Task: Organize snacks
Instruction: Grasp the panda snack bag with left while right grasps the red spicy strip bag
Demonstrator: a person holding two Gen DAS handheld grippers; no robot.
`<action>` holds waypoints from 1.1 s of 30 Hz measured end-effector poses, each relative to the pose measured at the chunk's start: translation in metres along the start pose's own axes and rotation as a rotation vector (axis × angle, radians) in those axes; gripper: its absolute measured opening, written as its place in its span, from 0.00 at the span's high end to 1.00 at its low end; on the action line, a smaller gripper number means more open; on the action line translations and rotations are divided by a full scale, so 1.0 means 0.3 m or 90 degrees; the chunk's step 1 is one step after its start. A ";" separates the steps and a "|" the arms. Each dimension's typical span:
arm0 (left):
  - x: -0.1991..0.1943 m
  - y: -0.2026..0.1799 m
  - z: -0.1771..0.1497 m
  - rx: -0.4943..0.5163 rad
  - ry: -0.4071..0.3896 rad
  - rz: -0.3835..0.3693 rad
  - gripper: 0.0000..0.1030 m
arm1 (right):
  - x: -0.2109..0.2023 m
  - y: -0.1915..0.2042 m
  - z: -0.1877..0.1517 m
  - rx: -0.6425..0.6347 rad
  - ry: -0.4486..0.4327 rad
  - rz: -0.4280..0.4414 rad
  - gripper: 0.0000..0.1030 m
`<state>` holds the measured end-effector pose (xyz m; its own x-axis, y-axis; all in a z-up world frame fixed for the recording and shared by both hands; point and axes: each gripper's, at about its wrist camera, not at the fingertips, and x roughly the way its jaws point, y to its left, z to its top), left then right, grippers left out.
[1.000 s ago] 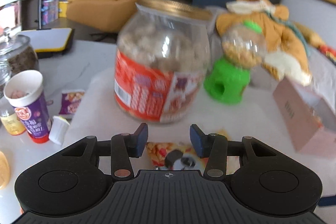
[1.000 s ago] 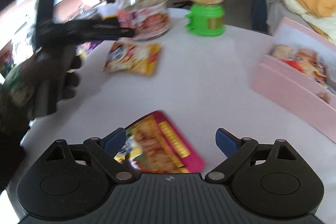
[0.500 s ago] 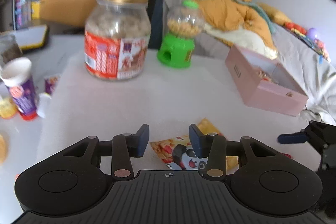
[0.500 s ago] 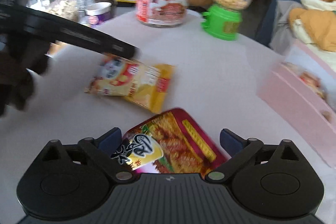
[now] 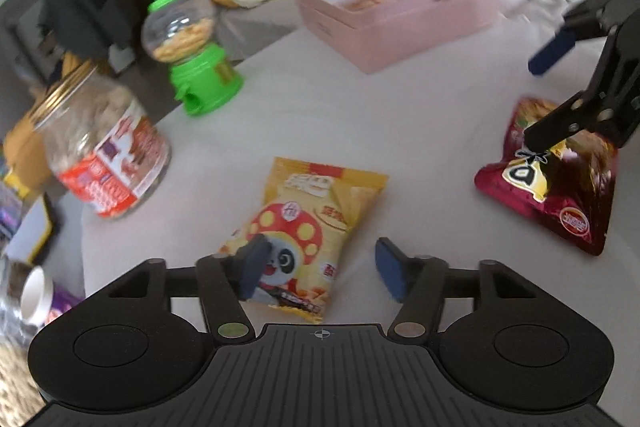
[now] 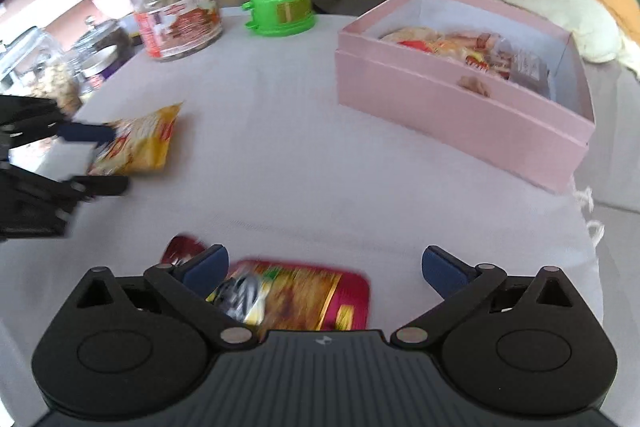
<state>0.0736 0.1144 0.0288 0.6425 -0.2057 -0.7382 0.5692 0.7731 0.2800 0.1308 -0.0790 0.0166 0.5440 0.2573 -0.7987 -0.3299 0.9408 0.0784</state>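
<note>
The yellow bag lay low in the middle of the left view, between the left gripper, whose fingers were opening and held nothing. The red bag lay at the bottom of the right view under the wide-open, empty right gripper. Both bags looked light, puffy, crinkly and slippery; pinch a flat sealed edge. The stiff pink box sat upper right.
</note>
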 end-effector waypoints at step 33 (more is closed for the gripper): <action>0.125 0.166 0.061 -0.260 0.030 0.083 0.37 | -0.119 -0.015 -0.085 0.031 0.099 0.081 0.00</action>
<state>0.1354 0.1341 0.0264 0.6663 -0.0700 -0.7424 0.2287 0.9668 0.1141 0.0931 -0.0980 0.0297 0.3731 0.3403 -0.8631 -0.3480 0.9137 0.2098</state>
